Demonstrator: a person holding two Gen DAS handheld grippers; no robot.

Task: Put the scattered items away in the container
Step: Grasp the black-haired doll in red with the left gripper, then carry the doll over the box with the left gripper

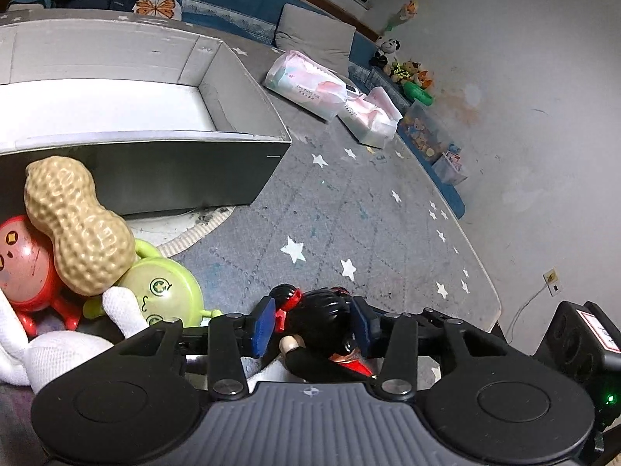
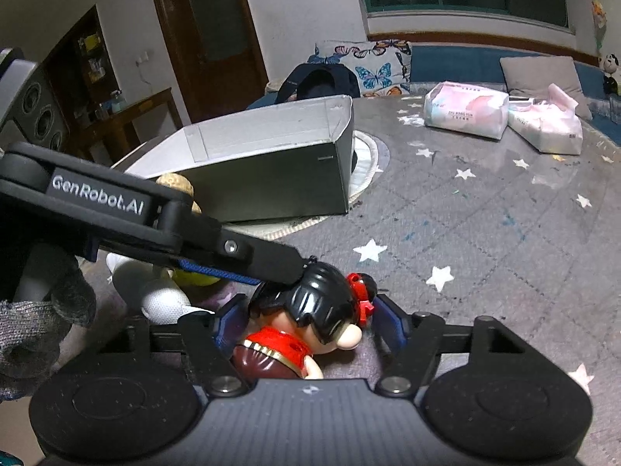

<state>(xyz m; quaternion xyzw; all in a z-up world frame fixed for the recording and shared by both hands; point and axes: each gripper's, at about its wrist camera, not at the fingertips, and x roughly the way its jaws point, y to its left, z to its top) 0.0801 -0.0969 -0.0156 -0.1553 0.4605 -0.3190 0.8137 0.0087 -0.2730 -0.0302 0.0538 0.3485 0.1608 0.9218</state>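
Note:
A doll with black hair and a red dress (image 1: 326, 310) (image 2: 310, 322) lies on the grey star carpet. My left gripper (image 1: 314, 324) has its blue pads on either side of the doll's head. My right gripper (image 2: 306, 320) is open around the same doll, its pads apart from it. The left gripper's finger (image 2: 248, 252) crosses the right wrist view onto the doll's hair. A grey cardboard box (image 1: 186, 163) (image 2: 271, 178) stands open behind. A tan peanut toy (image 1: 77, 229), a red round toy (image 1: 27, 268) and a green round toy (image 1: 163, 291) lie by the box.
Two tissue packs (image 1: 310, 85) (image 2: 465, 112) lie on the carpet beyond the box. Plush toys (image 1: 407, 70) and clear bins (image 1: 427, 132) line the wall. A white-gloved hand (image 1: 58, 341) rests near the toys. A round mat (image 2: 365, 171) lies under the box.

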